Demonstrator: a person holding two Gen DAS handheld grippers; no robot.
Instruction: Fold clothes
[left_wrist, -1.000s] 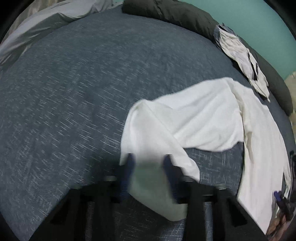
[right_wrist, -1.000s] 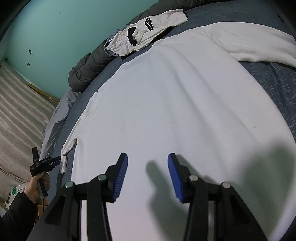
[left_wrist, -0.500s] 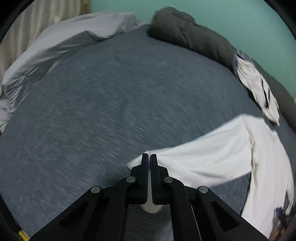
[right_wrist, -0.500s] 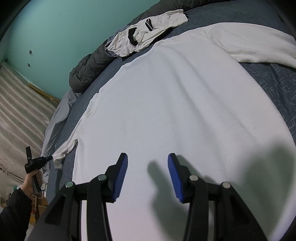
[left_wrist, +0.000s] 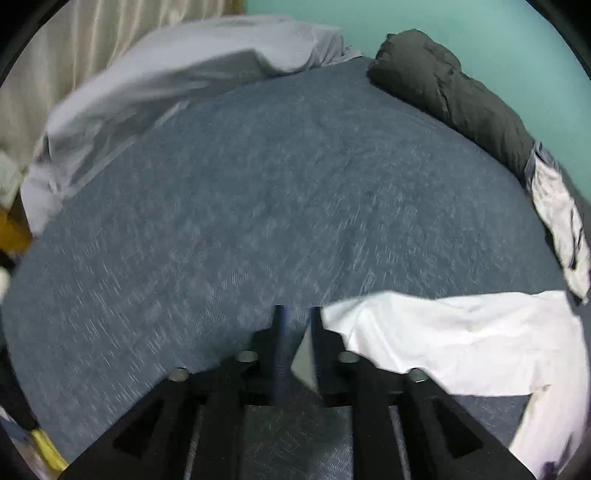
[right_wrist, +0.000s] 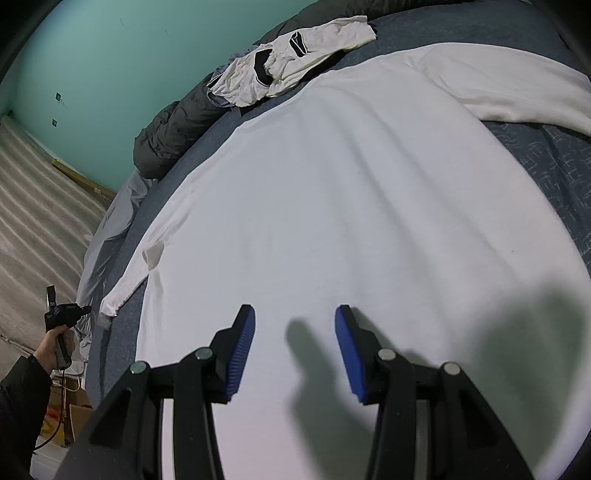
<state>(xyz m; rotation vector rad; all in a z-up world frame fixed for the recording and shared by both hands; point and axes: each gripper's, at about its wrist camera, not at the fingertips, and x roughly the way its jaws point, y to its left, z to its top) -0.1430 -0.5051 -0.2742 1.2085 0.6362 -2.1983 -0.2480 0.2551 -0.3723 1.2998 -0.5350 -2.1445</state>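
Sleeve (left_wrist: 443, 332) laid out on bed (left_wrist: 258, 221); my left fingers (left_wrist: 279, 321) opening, empty; right fingers (right_wrist: 243, 325) apart over shirt (right_wrist: 332, 203). Next: grip hem.

A white shirt (right_wrist: 351, 206) lies on a speckled blue-grey bedspread (left_wrist: 258, 206), beside a charcoal duvet (left_wrist: 454, 92) and teal wall (right_wrist: 129, 48).

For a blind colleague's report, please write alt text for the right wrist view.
A white long-sleeved shirt lies spread flat on a blue-grey bedspread, with the open, empty right gripper above its lower part. At the far edge lie a crumpled white garment with black patches and a dark rolled duvet; a hand holds the left gripper at left.
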